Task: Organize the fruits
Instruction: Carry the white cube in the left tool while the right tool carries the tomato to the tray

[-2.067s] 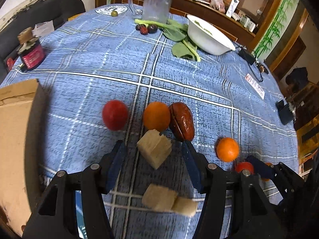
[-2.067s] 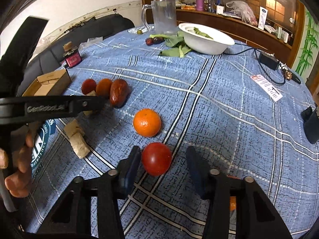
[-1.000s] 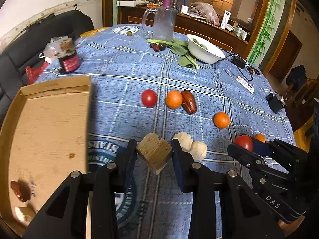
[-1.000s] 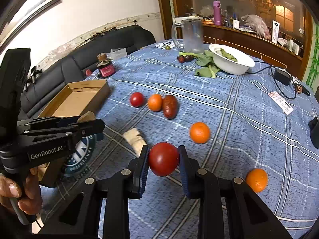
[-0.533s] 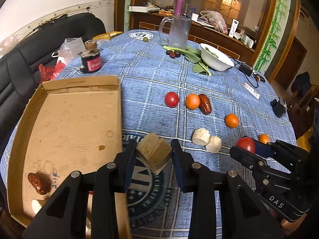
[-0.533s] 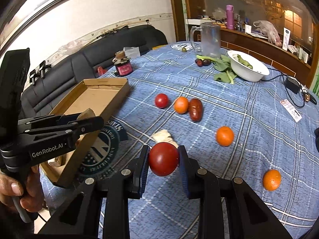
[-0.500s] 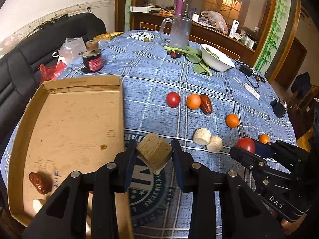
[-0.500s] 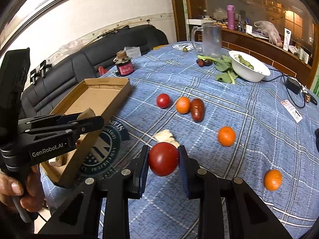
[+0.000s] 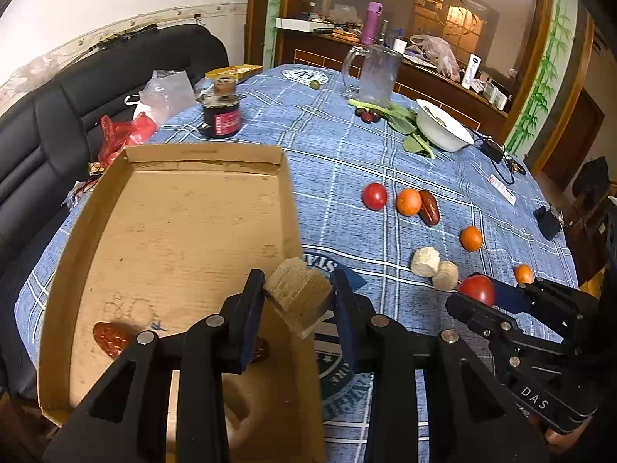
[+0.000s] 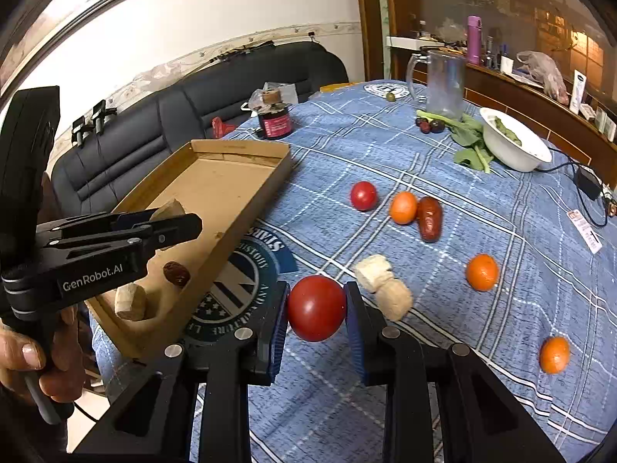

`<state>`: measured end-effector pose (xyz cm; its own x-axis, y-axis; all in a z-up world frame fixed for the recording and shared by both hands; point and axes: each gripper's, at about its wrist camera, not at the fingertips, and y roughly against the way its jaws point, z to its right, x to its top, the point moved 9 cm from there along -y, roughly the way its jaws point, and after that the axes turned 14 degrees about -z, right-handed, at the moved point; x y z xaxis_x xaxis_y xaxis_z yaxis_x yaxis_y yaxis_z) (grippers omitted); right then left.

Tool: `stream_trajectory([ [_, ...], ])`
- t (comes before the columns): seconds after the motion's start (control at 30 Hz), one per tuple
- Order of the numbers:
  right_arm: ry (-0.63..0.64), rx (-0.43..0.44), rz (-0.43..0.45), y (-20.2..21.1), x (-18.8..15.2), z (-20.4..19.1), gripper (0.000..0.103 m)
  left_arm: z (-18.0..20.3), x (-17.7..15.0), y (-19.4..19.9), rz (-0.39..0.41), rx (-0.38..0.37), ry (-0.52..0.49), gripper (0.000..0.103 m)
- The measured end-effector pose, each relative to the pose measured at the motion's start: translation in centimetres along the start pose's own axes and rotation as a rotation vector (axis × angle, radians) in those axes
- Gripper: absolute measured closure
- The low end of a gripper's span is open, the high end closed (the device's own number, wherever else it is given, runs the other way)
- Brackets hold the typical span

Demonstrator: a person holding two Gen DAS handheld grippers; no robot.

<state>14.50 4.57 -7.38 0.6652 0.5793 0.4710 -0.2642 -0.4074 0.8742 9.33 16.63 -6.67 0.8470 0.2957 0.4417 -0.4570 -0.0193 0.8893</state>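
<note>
Left wrist view: the left gripper clamps a tan cube above the near right wall of the cardboard box. The box floor holds a red date; most of it is bare.

Right wrist view: the right gripper pinches a large tomato above the blue tablecloth, just right of the box's long edge. A small tomato, an orange, a brown date and two pale chunks lie spread beyond, with cloth between them.
</note>
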Motion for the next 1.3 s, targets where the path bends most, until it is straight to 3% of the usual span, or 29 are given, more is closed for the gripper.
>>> stream_trajectory([
  [0.5, 0.077, 0.036, -0.022, -1.3, 0.9, -4.7, 0.075, -3.7, -0.4, 0.4, 0.005, 0.006, 0.062, 0.071],
  [0.83, 0.142, 0.093, -0.034, -3.2, 3.4, -9.1, 0.075, -9.2, 0.1, 0.7, 0.006, 0.051, 0.141, 0.071],
  [1.1, 0.196, 0.109, -0.085, -7.2, 5.7, -12.2, 0.075, -12.2, 0.0, -0.7, -0.035, 0.099, 0.175, 0.071],
  [1.3, 0.208, 0.095, -0.128, -9.9, 6.1, -12.5, 0.075, -13.5, -0.4, -2.1, -0.075, 0.109, 0.197, 0.071],
])
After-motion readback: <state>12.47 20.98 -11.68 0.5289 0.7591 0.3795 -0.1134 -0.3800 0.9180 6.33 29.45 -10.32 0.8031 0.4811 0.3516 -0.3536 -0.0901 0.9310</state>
